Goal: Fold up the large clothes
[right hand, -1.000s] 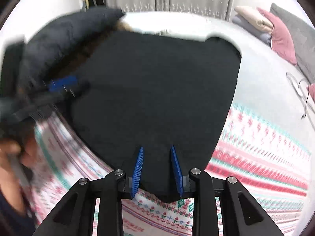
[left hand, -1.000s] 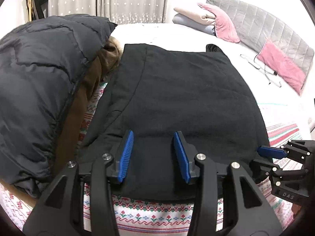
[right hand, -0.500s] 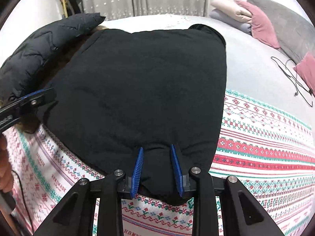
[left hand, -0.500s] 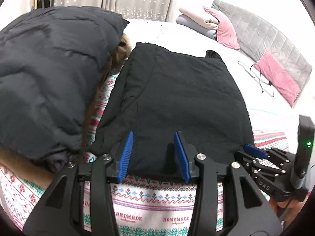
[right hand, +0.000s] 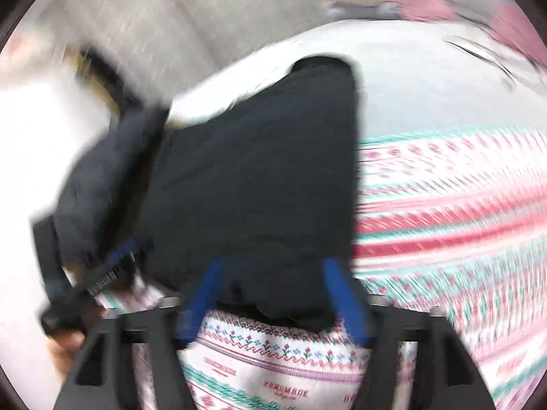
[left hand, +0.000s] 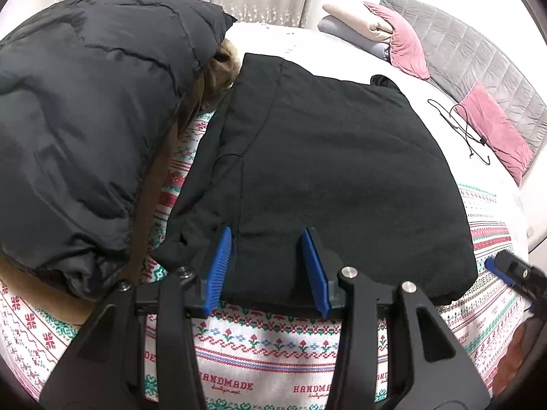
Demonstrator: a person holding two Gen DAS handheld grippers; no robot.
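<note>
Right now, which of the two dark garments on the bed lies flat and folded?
The black garment in the middle, smooth and flat on the patterned blanket. The puffy quilted jacket to its left is bulky and piled up.

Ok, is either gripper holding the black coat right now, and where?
Right gripper: nothing; jaws opening around the near hem of the black coat. Left gripper: jaws straddle that hem, but whether they pinch it cannot be told.
</note>
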